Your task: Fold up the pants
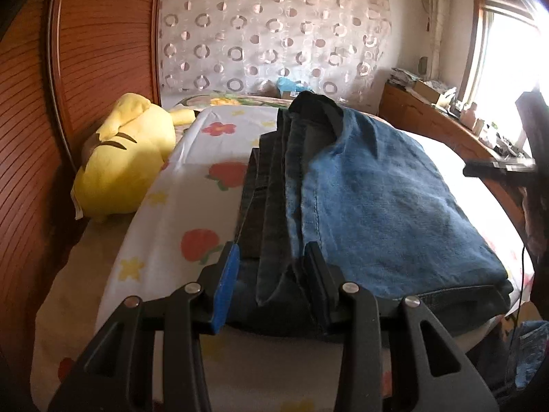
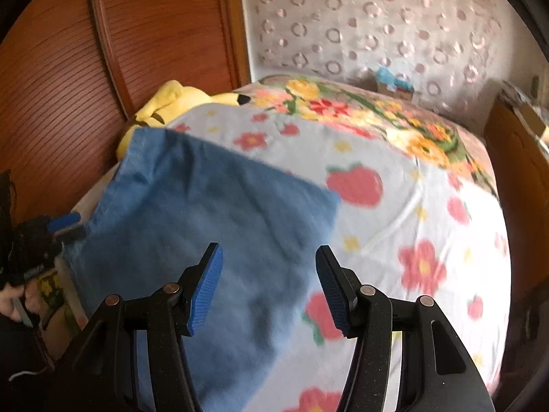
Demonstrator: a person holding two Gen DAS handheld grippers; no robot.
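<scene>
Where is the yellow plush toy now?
The yellow plush toy lies at the bed's left edge, against the wooden wardrobe, left of the jeans.

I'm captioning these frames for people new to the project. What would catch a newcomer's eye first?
First the blue jeans, folded into a stack mid-bed on the strawberry-print sheet. The left gripper stands open at their near edge, and the right gripper hangs open above them. Next comes the yellow plush toy lying by the wooden wardrobe at the bed's left side.
</scene>
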